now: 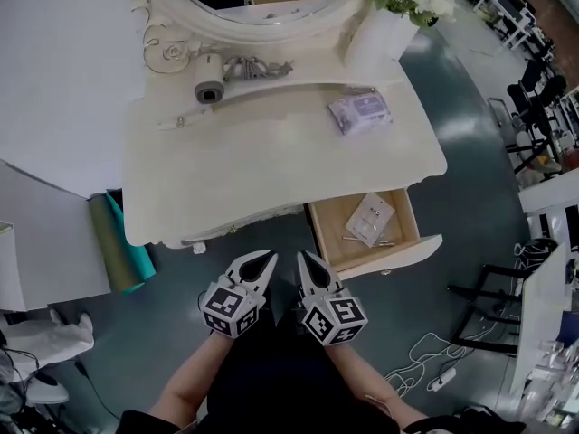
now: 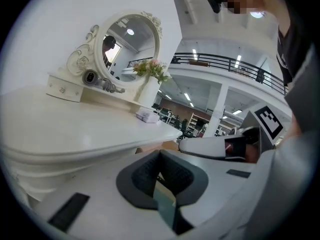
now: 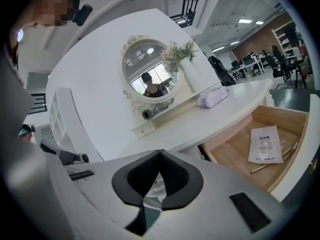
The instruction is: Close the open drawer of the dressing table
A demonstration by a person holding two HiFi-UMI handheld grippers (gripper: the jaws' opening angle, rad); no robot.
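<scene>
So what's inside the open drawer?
A white flat packet and a few thin sticks lie on the wooden floor of the drawer. Its rear part is hidden under the tabletop.

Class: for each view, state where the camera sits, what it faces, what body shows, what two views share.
Head view: on head, facing down at dressing table, open drawer; left gripper, right gripper, forearms show.
Left gripper view: along shut jaws toward mirror; right gripper shows.
Right gripper view: along shut jaws toward mirror, drawer.
Shared: mirror.
</scene>
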